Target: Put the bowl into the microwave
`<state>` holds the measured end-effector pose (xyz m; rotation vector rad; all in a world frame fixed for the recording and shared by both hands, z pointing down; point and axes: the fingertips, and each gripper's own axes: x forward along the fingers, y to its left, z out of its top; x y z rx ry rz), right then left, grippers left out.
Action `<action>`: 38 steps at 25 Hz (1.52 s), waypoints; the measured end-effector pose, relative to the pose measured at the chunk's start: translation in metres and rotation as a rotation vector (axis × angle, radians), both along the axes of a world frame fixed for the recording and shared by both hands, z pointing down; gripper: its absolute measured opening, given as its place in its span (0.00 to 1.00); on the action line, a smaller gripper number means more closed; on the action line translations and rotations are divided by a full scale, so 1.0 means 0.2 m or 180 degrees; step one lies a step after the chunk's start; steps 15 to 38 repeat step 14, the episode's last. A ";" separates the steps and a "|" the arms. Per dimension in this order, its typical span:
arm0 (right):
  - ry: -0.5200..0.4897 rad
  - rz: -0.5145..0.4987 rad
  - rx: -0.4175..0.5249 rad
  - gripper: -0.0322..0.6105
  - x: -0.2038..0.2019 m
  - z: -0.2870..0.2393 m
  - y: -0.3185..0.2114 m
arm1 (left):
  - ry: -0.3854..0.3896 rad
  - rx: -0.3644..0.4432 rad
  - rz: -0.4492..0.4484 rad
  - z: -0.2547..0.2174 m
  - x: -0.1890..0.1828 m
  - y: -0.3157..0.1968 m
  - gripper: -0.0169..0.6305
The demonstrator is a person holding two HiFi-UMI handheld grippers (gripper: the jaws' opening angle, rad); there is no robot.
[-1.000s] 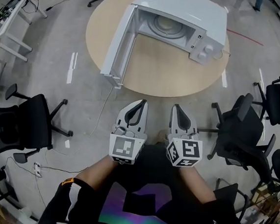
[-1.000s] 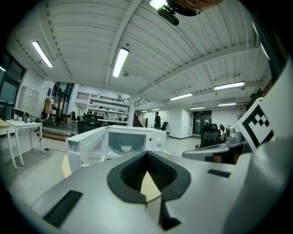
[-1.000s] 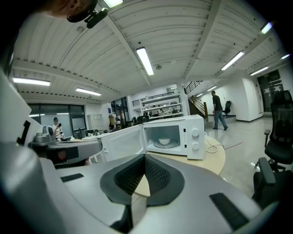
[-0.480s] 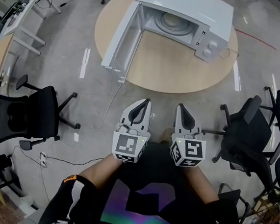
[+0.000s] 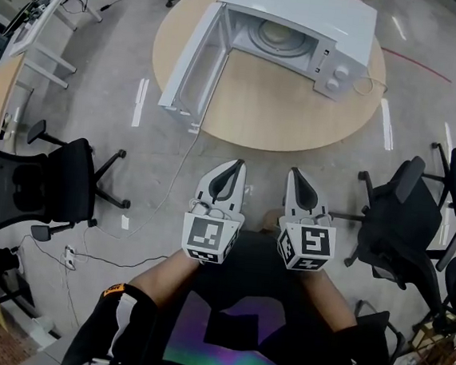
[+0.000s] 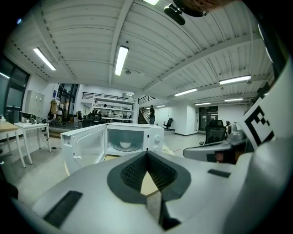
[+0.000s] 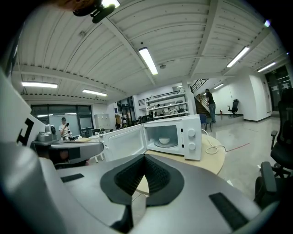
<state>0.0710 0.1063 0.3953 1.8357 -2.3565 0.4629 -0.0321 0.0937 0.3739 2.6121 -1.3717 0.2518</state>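
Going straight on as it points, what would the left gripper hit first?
The left gripper would likely meet the round table at its near edge, or pass over it to the open microwave; height is unclear.

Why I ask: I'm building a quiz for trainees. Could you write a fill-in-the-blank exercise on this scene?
1. The microwave door is ____.
2. The bowl sits ____ the microwave.
3. The microwave stands on a round ____.
4. The left gripper and right gripper hold nothing, and both are ____.

Missing words: open; inside; table; shut
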 end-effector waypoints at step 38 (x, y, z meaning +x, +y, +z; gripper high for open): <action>0.0015 0.0008 -0.0010 0.07 -0.02 0.00 -0.04 | -0.0001 0.0019 0.0009 -0.01 -0.03 -0.05 0.09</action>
